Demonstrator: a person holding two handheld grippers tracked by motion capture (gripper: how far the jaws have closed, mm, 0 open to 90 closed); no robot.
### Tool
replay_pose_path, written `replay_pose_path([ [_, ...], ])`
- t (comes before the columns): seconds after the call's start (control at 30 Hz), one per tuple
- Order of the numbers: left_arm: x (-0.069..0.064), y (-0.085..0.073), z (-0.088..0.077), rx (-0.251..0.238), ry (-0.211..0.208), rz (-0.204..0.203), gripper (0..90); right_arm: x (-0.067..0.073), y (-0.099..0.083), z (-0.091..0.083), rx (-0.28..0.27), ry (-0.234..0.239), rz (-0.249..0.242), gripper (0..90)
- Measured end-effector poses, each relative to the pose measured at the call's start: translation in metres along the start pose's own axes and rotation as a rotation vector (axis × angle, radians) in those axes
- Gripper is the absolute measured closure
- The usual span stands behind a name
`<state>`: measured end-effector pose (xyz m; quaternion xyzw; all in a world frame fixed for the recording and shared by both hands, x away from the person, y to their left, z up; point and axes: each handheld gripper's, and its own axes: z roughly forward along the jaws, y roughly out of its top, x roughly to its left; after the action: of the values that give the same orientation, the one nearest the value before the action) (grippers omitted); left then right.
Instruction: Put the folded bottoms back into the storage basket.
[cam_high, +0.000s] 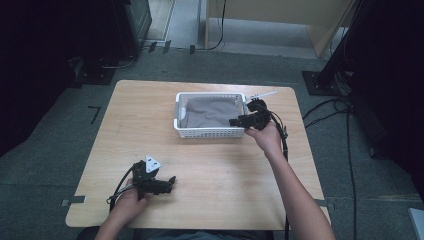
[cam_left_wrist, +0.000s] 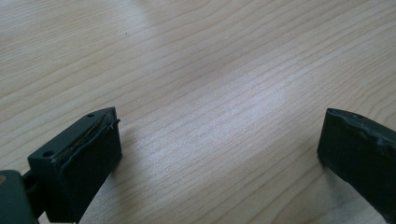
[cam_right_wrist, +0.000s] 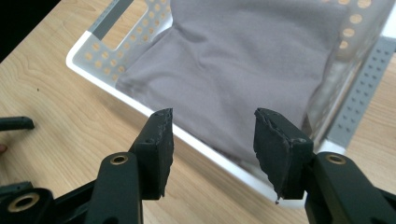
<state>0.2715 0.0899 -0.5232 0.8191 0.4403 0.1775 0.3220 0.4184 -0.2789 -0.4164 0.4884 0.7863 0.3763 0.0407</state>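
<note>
Grey cloth (cam_right_wrist: 243, 70): lies crumpled inside the white perforated basket (cam_high: 210, 132), which stands on the far half of the wooden table (cam_high: 210, 195). My right gripper (cam_right_wrist: 212, 140) hangs at the basket's right end, jaws parted with nothing between them. My left gripper (cam_left_wrist: 219, 154) rests on the table's near edge, well apart from the basket, jaws spread wide over bare wood.
</note>
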Motion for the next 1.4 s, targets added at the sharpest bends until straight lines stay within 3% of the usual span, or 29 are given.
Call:
replay_pose_path([
  [0.47,0.0,0.0,0.0,0.0,0.0,0.0,0.0,0.002,-0.036,-0.013,-0.002,0.007,-0.033,45.5],
  [0.7,0.0,0.0,0.0,0.0,0.0,0.0,0.0,-0.002,-0.056,-0.015,0.009,-0.022,-0.043,44.7],
  [1.07,0.0,0.0,0.0,0.0,0.0,0.0,0.0,-0.016,-0.096,-0.021,-0.008,-0.002,-0.033,45.8],
  [1.23,0.0,0.0,0.0,0.0,0.0,0.0,0.0,-0.02,-0.111,-0.022,-0.022,-0.013,-0.049,45.8],
  [1.4,0.0,0.0,0.0,0.0,0.0,0.0,0.0,-0.029,-0.126,-0.024,-0.037,-0.015,-0.031,46.7],
])
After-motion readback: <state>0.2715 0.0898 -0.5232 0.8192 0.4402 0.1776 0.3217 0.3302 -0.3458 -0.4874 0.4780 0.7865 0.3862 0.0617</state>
